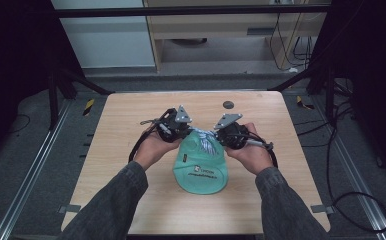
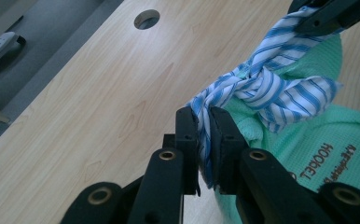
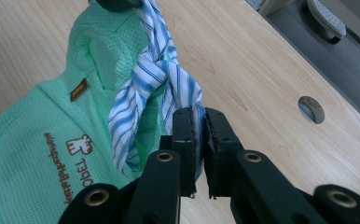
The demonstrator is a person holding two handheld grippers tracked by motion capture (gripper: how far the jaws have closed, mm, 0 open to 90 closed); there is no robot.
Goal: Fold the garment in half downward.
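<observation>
Left hand: the person's left hand [image 1: 153, 146] sits left of centre in the high view, its grey sleeve coming up from the lower left.
Left claw: the black left claw [image 1: 183, 131] points right toward the cloth; in the left gripper view [image 2: 205, 122] its jaws stand narrow, clamped on one end of the striped tie.
Green bag: a mint-green waffle-weave cloth bag [image 1: 201, 170] with a printed logo lies flat on the light wooden surface [image 1: 131, 115], at centre of the high view, below and between the two claws.
Striped tie: a blue-and-white striped fabric strip [image 1: 204, 136] is knotted at the bag's upper end; the knot shows right of centre in the left gripper view [image 2: 262, 86] and upper centre in the right gripper view [image 3: 157, 70].
Right claw: the black right claw [image 1: 220, 135] points left; in the right gripper view [image 3: 201, 121] its jaws are narrow, pinching the tie's other end.
Right hand: the right hand [image 1: 251, 152] sits right of centre.
Cable hole: a round hole [image 1: 228, 104] lies in the surface above the claws.
</observation>
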